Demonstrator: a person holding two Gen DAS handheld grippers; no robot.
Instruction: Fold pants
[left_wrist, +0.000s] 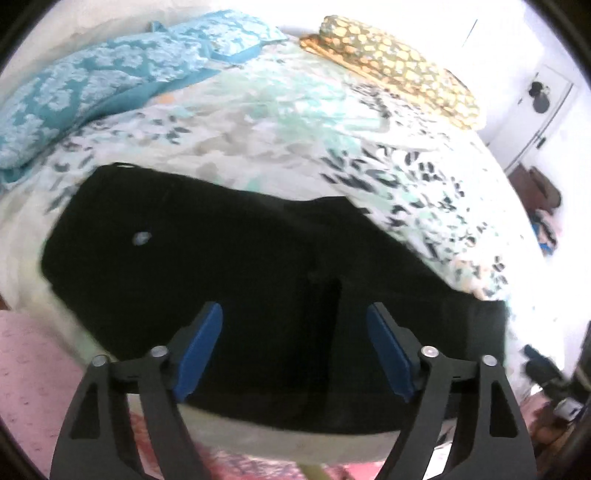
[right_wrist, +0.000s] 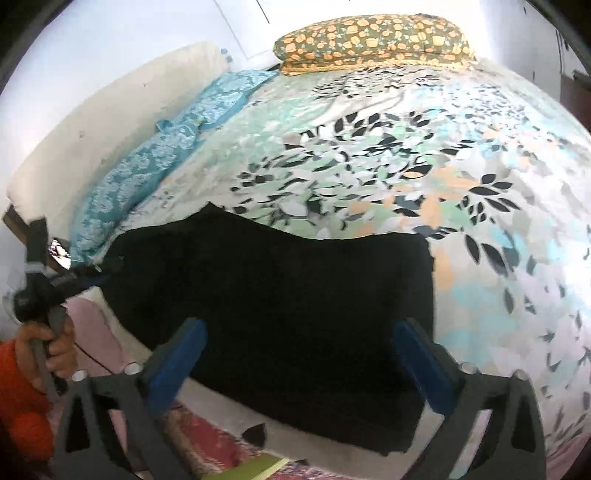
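While the bed (right_wrist: 480, 184) bears a leaf-print sheet, the black pants (right_wrist: 277, 295) lie folded flat near its front edge, below a teal pillow (right_wrist: 147, 177) and a patterned pillow (right_wrist: 373, 37). The left gripper (left_wrist: 295, 314) and right gripper (right_wrist: 299, 328) hover above them, jaws apart, holding nothing.

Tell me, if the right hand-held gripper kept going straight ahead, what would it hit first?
Probably the black pants lying on the bed; the right hand-held gripper is open above them, though depth is hard to judge.
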